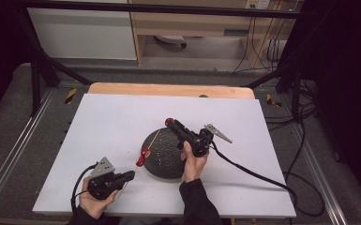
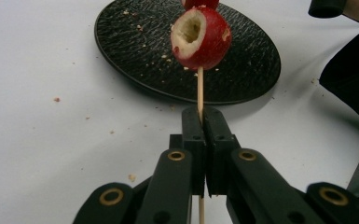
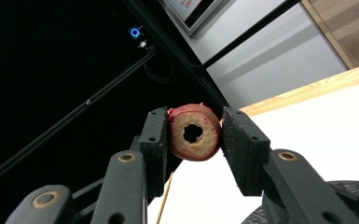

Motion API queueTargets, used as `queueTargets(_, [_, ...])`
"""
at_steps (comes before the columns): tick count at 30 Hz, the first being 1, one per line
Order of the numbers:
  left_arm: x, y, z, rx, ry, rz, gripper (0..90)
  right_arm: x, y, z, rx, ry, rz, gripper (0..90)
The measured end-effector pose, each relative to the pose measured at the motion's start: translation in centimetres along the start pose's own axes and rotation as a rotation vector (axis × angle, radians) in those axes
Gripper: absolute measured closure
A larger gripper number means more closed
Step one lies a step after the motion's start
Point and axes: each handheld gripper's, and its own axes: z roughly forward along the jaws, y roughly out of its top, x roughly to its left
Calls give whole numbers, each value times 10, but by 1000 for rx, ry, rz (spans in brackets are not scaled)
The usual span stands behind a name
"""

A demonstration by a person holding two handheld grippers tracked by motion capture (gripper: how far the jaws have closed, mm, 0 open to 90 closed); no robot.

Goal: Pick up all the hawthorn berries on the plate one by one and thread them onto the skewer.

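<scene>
White table [image 1: 112, 122] w/ black plate [image 1: 164, 152] at centre: left tongs [image 2: 200, 122] clamped on wooden skewer [image 2: 199, 88] carrying red cored fruit [image 2: 200, 38] over plate edge, right tongs [image 3: 193, 140] pinching another cored red fruit piece [image 3: 195, 132] above plate.

Your matt black plastic left gripper [image 2: 200, 122] pinches a thin, pale wooden skewer [image 2: 199, 88] through a glossy red fruit [image 2: 200, 37] with dull, pithy flesh. Your right gripper [image 3: 194, 135] clamps a cored fruit ring [image 3: 194, 132], cut face rough. The dark plate [image 2: 135, 46] looks coarse-textured on a smooth white table [image 2: 42, 140].
</scene>
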Motion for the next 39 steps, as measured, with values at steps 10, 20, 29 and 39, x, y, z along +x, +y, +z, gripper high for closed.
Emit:
queueTargets(10, [-5,2,9,-9,-19,15,879,-1,-2,0,-8,15,6,622])
queueTargets(20, [-7,5,14,-43,-70,-29,880,0,1,-1,-32,31,17,623])
queueTargets(29, [-12,10,18,-60,-80,-44,879,2,5,-3,-60,41,24,623])
queueTargets(39, [-13,12,18,-71,-80,-48,879,2,5,-2,-59,39,25,623])
